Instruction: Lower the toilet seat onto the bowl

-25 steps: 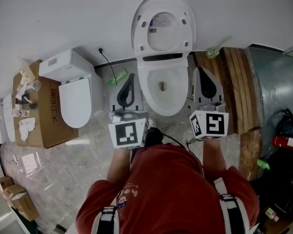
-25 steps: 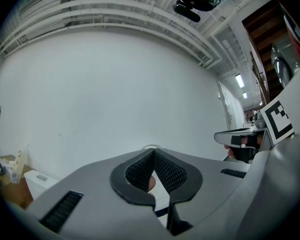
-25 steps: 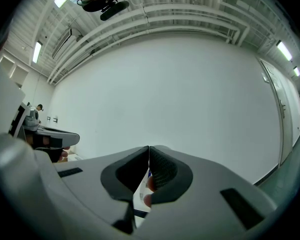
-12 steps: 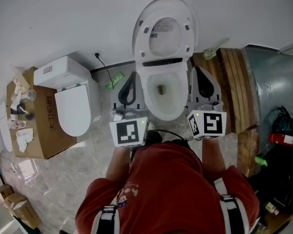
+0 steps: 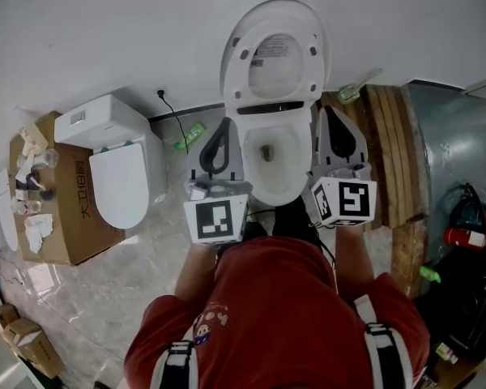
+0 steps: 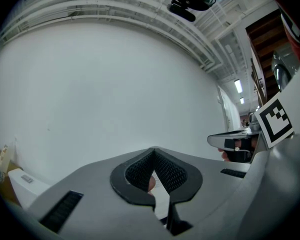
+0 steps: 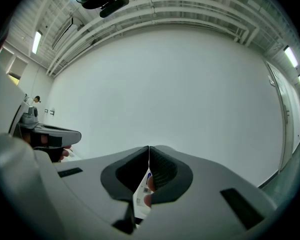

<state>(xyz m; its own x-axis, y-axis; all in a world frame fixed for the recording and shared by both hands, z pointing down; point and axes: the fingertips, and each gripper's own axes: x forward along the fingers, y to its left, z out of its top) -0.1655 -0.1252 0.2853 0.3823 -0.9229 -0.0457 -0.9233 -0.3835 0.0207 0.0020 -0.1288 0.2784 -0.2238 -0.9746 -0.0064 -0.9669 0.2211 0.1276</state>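
Observation:
The white toilet seat (image 5: 275,55) stands upright with its lid against the wall, above the open bowl (image 5: 269,186). My left gripper (image 5: 221,126) is held just left of the bowl, jaws shut and empty. My right gripper (image 5: 328,113) is just right of the bowl, level with the hinge, also shut on nothing. Neither touches the seat. In the left gripper view the gripper (image 6: 153,150) points at the bare white wall, its tips meeting. The right gripper view shows that gripper (image 7: 148,147) the same way, with a sliver of the seat behind the pads.
A second white toilet (image 5: 117,156) stands at the left beside a cardboard box (image 5: 61,209) with small items on it. Wooden planks (image 5: 389,144) and a grey metal unit (image 5: 462,136) lie at the right. A green bottle (image 5: 193,134) and a black cable (image 5: 176,108) lie behind the left gripper.
Both grippers have edged slightly forward along the sides of the bowl, and the person has stepped closer. The seat has stayed upright and the jaws have stayed shut.

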